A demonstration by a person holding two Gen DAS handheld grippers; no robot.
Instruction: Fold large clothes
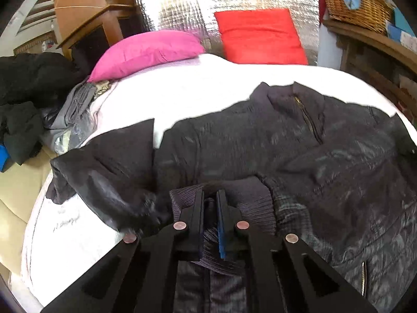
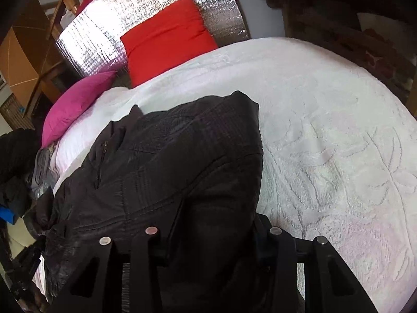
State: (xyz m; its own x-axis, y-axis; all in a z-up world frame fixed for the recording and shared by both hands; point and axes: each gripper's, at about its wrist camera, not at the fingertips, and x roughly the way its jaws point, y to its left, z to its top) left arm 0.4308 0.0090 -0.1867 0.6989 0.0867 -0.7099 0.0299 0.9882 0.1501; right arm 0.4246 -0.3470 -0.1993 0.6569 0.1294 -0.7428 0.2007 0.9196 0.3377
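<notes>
Left gripper point(image 1: 210, 195) jaws clamped on jacket point(image 1: 299, 151) ribbed hem; right gripper point(image 2: 213, 234) jaws clamped on bunched fabric. Lift both evenly, fold toward far collar on bed point(image 2: 325, 104).

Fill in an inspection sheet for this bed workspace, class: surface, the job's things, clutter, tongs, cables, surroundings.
Surface: white textured bedspread, mostly bare on its right side.
Job's things: dark quilted jacket spread across the bed, zip collar toward the pillows, one sleeve out to the left.
Clutter: pink pillow and red pillow at the head; grey clothes and a black pile at the bed's left edge.
Tongs: left tongs shut on the jacket's ribbed hem; right tongs buried in bunched jacket fabric, tips hidden.
Cables: nothing seen.
Surroundings: silver foil panel, wicker basket on a wooden shelf, wooden furniture at left.
</notes>
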